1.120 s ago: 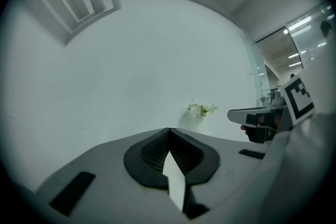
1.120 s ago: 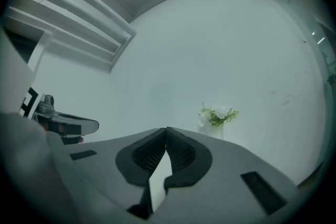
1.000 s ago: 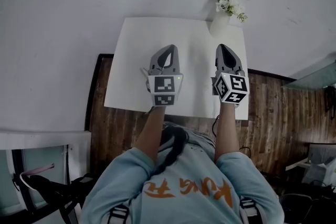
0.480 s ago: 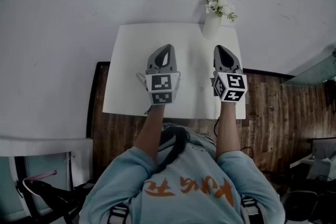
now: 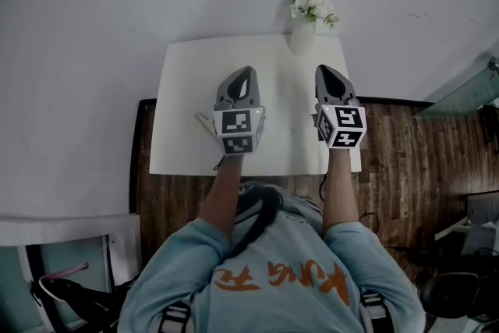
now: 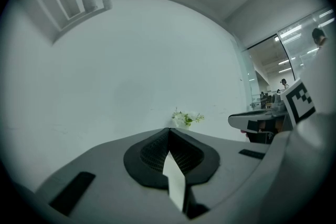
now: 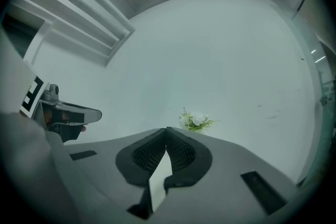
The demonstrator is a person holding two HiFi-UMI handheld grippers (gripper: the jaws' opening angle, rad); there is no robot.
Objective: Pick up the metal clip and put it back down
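Observation:
Both grippers hover side by side over a white table [image 5: 187, 113], held out by a person in a light blue top. My left gripper [image 5: 245, 71] has its jaws closed tip to tip, and nothing shows between them in the left gripper view [image 6: 169, 129]. My right gripper [image 5: 322, 69] is shut too, its tips meeting with nothing in them in the right gripper view [image 7: 166, 128]. I cannot make out a metal clip for certain; only a tiny faint mark [image 5: 299, 133] lies on the table between the grippers.
A white vase of flowers [image 5: 304, 33] stands at the table's far edge, just beyond the right gripper. A white wall runs behind the table. Dark wooden floor [image 5: 405, 168] surrounds it, with glass panels at the right and dark furniture at the lower left.
In the head view the table and vase have slid to the left as the camera turned. Both grippers keep the same side-by-side pose and stay shut.

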